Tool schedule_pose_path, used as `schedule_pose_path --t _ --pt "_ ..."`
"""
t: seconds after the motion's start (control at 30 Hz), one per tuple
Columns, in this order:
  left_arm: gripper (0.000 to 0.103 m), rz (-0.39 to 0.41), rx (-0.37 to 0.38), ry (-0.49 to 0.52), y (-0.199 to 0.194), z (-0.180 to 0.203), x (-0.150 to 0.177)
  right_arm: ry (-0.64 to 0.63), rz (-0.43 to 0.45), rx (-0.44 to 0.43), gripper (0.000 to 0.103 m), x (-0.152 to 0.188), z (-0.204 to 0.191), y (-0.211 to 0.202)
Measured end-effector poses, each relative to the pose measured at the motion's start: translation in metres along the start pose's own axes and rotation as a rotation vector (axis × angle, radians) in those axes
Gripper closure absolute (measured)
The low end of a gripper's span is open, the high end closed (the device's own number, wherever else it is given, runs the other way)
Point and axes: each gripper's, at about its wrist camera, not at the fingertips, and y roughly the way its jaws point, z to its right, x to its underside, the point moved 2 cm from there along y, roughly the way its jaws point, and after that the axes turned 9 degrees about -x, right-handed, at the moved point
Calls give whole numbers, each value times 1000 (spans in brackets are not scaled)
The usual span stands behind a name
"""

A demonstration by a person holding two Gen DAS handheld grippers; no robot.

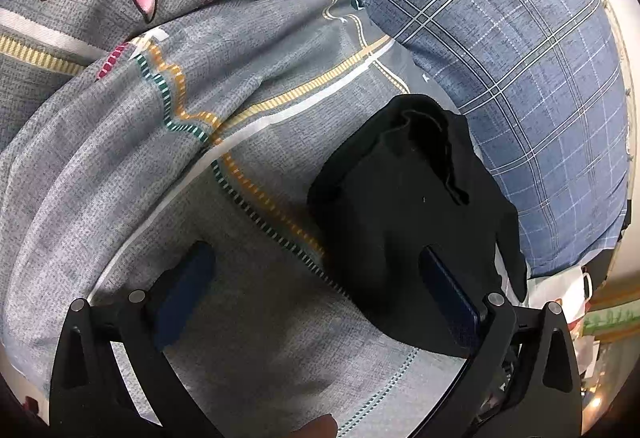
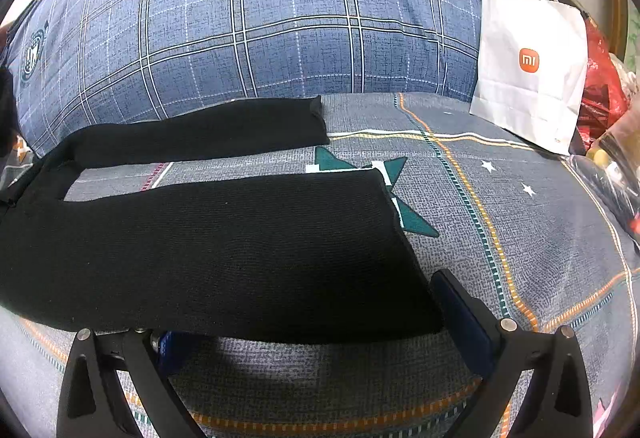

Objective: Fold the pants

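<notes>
Black pants [image 2: 224,242] lie flat on a grey patterned bedsheet [image 2: 500,198], both legs spread apart and running to the right. The near leg's cuff end lies over my right gripper [image 2: 304,314], which is open; its left finger is hidden under the cloth, its right finger [image 2: 460,302] shows beside the cuff. In the left wrist view the waist end of the pants [image 1: 416,206] lies bunched on the sheet. My left gripper [image 1: 316,278] is open, its right finger [image 1: 452,290] touching the waist cloth, its left finger [image 1: 188,282] over bare sheet.
A blue plaid pillow [image 2: 260,18] lies behind the pants, also in the left wrist view [image 1: 500,38]. A white paper bag [image 2: 532,70] stands at the right, with red bags [image 2: 604,90] beside it. A crumpled grey quilt [image 1: 160,98] lies left of the waist.
</notes>
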Motion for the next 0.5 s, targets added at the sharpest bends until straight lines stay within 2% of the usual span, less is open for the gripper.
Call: schedule_pose_path --t 0.27,0.5 --pt "1 34 23 -71 -3 -9 -2 0 2 0 0 1 0 0" --pt "1 25 27 -58 -3 -8 -3 1 1 0 0 1 0 1"
